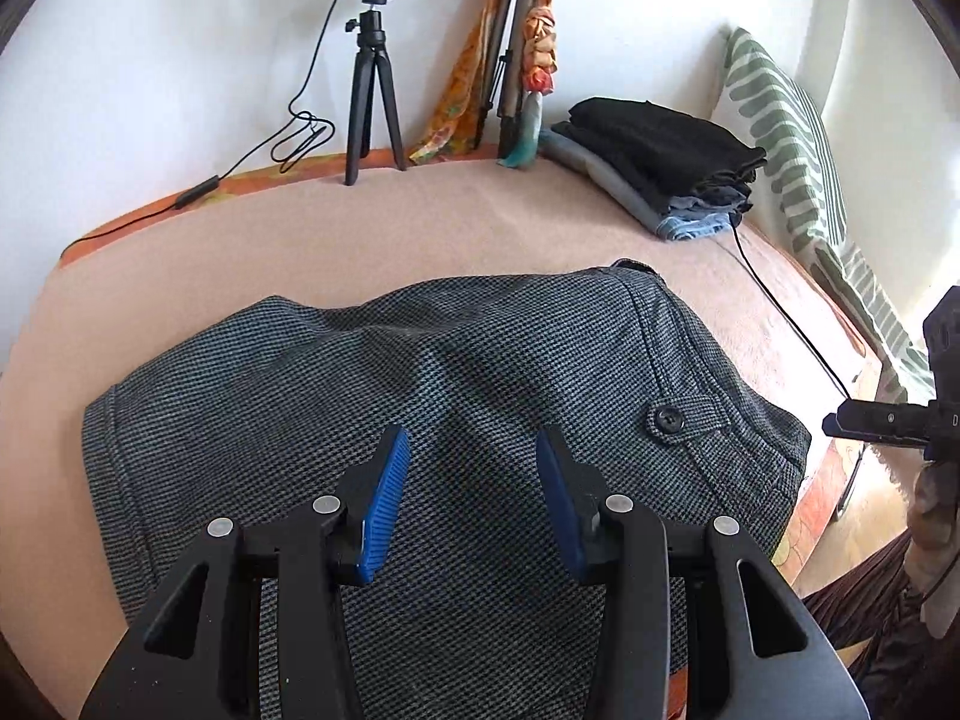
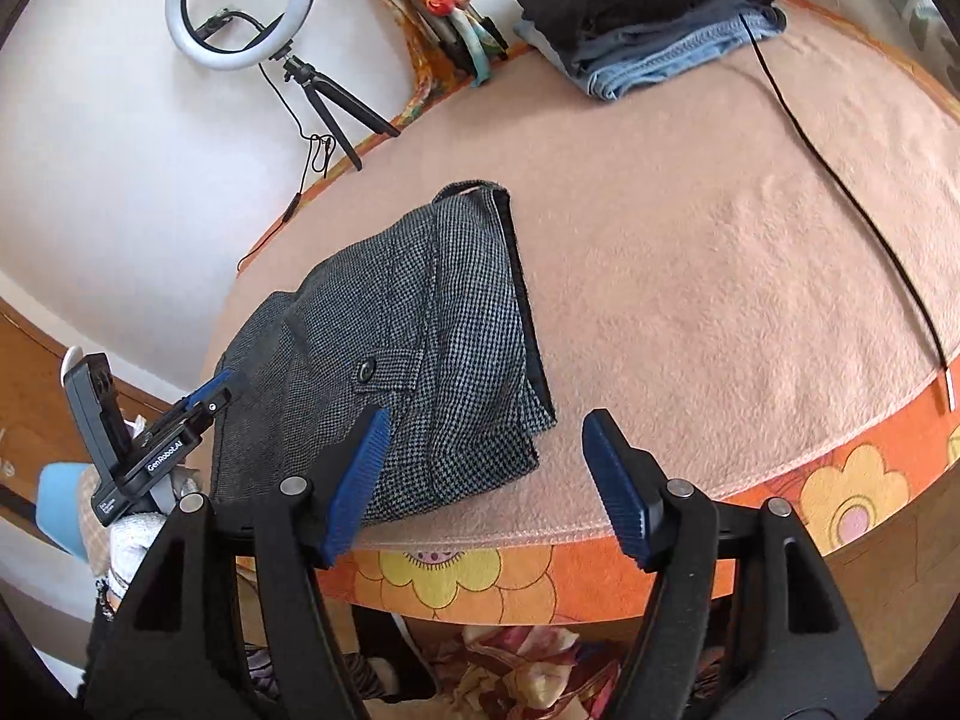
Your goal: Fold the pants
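Grey houndstooth weave fills the lower middle of the left wrist view: the pants (image 1: 432, 420) lie folded into a compact bundle on a peach blanket (image 1: 420, 228). A buttoned pocket tab (image 1: 684, 420) shows at the bundle's right side. The left gripper (image 1: 474, 498) hovers above the cloth with its blue-padded jaws spread wide and nothing between them; whether the pads touch the fabric cannot be told.

In the right wrist view the folded pants (image 2: 408, 348) sit at centre left, close to the near edge of the blanket (image 2: 720, 270), under which an orange flowered cover (image 2: 840, 492) hangs. The right gripper (image 2: 486, 480) is at the bottom of the frame, jaws also wide apart and empty, its left pad over the bundle's near corner, its right pad over bare blanket. The left gripper (image 2: 204, 396) appears at the left edge of this view, over the far side of the bundle.

A stack of folded clothes (image 1: 660, 174), black on top and denim beneath, lies in the upper right. A ring light on a small tripod (image 1: 372, 90) stands at the upper left against the white wall. A black cable (image 2: 840, 180) runs across the blanket on the right.
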Demonstrator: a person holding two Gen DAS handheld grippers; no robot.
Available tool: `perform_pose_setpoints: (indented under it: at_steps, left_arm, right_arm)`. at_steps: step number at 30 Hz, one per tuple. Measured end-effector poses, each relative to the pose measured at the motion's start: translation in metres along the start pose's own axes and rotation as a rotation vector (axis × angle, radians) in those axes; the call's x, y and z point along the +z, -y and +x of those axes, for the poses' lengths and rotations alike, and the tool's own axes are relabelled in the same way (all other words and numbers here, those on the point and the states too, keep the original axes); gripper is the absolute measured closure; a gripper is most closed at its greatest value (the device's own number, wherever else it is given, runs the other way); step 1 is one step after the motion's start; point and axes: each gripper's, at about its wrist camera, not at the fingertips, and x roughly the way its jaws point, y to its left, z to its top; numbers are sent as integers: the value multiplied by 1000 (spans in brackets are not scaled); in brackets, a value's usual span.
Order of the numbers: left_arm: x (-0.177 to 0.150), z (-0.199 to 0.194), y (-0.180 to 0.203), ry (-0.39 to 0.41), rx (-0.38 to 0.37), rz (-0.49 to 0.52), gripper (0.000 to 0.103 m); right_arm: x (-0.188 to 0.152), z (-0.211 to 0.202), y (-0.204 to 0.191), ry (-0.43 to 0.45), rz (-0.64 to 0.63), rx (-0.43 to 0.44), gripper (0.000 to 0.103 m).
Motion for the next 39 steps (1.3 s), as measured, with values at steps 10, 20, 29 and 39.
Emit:
perform_pose_setpoints:
  at_steps: [10,20,29,39]
  left_arm:
    - [3,24,1,-38,-13,-25,60]
    - [21,36,-15,6,44,-80,60]
    - [32,65,-27,-11,110,-83,60]
    - [30,61,-33,36,144,-109,60]
  right_arm:
    - [-38,49,3,-51,128,183,33]
    - [-44,60,-6,141,228,191,33]
    - [-57,64,-18,170,212,208,35]
    - [-42,74,-27,199,207,198,56]
